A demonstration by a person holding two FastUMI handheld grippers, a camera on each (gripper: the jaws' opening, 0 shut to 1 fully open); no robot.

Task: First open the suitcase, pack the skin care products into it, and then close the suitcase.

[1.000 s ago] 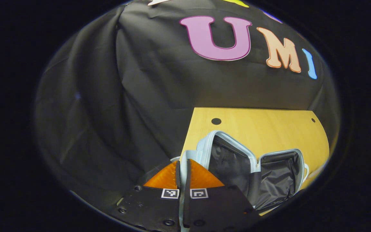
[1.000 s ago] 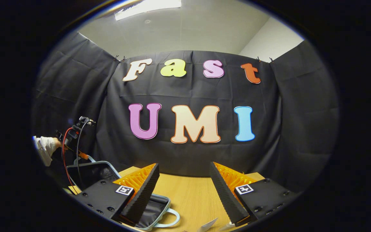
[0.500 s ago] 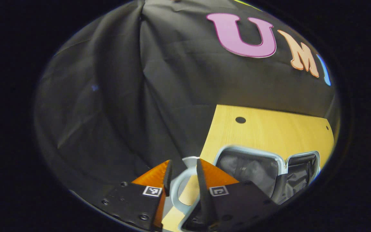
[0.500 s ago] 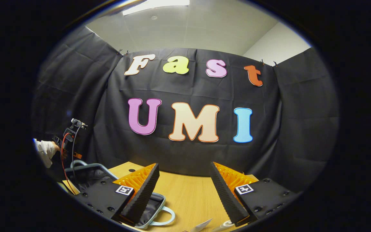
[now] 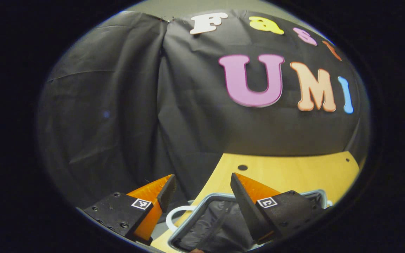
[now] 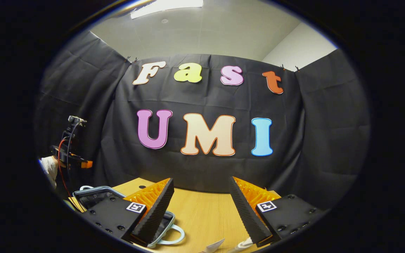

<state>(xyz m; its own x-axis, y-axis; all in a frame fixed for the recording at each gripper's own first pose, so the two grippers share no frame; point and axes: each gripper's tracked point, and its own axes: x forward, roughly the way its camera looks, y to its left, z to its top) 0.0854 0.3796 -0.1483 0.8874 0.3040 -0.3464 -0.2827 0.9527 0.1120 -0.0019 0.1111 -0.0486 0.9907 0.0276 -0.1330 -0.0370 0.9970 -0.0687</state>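
A small light-blue suitcase [image 5: 216, 221] lies open on the wooden table [image 5: 294, 175], showing its dark lining. Its pale loop handle [image 5: 174, 216] rests at the table's edge. My left gripper [image 5: 202, 196] hangs open just above the suitcase, with nothing between its fingers. In the right gripper view the open suitcase [image 6: 89, 199] sits at the lower left with another handle [image 6: 172, 237] towards me. My right gripper [image 6: 202, 207] is open over the table [image 6: 202, 218]. Two white skin care items [image 6: 213, 246] [image 6: 244, 242] peek in at the bottom edge, mostly cut off.
In the right gripper view the left gripper [image 6: 70, 156] with a red cable is held by a hand in a white sleeve [image 6: 49, 168] above the suitcase. Black cloth walls close the table at the back and left. Small round holes [image 5: 242, 167] mark the tabletop.
My left gripper was shut on the suitcase's edge, then opened, let go and rose. The suitcase half settled down flat. The right gripper hardly moved.
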